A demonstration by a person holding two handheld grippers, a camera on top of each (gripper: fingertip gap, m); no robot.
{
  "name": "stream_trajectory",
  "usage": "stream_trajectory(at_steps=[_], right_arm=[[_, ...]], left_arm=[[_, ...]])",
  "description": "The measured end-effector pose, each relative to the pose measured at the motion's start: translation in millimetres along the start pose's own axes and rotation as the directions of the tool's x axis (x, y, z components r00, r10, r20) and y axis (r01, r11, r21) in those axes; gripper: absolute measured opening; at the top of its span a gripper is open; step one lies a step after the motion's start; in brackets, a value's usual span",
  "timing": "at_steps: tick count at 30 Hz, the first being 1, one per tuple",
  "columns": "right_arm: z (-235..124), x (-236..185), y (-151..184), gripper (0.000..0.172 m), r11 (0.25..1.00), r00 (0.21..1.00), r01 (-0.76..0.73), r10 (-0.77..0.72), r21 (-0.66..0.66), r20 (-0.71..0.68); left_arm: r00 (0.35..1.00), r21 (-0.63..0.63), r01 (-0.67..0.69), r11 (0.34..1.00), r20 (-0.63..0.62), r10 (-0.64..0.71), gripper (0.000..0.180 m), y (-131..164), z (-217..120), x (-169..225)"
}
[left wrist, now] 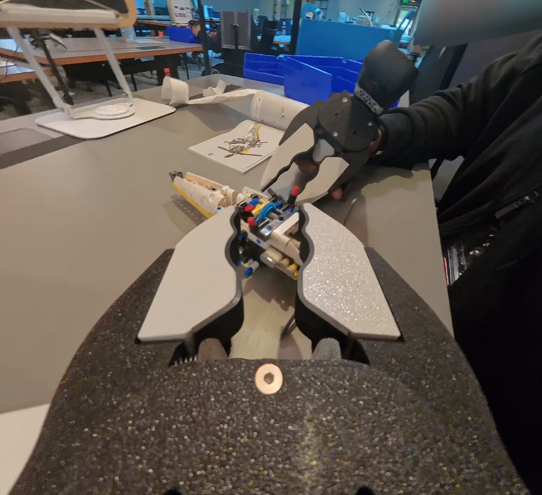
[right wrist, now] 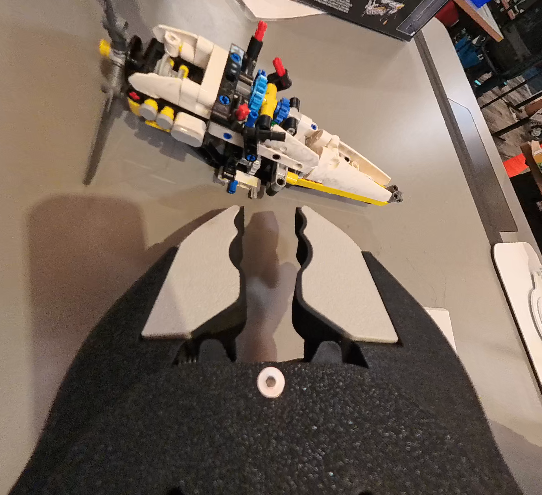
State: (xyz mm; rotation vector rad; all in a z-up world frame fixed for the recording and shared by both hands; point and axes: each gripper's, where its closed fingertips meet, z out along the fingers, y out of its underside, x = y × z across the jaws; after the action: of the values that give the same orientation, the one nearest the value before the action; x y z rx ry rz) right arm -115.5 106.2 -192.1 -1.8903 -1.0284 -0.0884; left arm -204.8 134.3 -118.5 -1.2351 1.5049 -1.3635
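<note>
White, yellow and black, the toy-brick aircraft model point(right wrist: 240, 117) lies on the grey tabletop point(right wrist: 381, 135), its front section pinched between the pads of my left gripper point(left wrist: 268, 234). My right gripper point(right wrist: 268, 211) hangs spread and bare just beside the model's flank, with an instruction booklet point(left wrist: 237, 148) lying farther back on the tabletop.

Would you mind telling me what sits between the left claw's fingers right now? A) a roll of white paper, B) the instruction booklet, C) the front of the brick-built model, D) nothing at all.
C: in the left wrist view the left claw has its fingers on either side of the white, black and yellow brick-built model on the grey table.
</note>
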Motion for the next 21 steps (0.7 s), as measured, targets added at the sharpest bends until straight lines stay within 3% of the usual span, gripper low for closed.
stream_trajectory(at_steps=[6,12,21], right_arm=[[-9.5,-0.7,-17.6,0.034,0.994,0.998,-0.063,0.06,0.094,0.034],[-12.4,-3.5,-22.6,0.035,0.986,0.995,-0.096,0.09,0.133,0.053],[-11.2,-6.3,-30.6,0.036,0.975,0.991,-0.121,0.107,0.189,0.082]], left_arm=[[0.985,-0.055,-0.16,0.986,-0.077,0.156,0.037,-18.4,8.9,5.2],[0.989,0.001,-0.055,0.998,-0.137,0.055,0.033,-17.1,18.0,-7.8],[0.985,0.037,-0.027,0.999,-0.167,0.033,0.027,-14.4,12.3,-4.6]])
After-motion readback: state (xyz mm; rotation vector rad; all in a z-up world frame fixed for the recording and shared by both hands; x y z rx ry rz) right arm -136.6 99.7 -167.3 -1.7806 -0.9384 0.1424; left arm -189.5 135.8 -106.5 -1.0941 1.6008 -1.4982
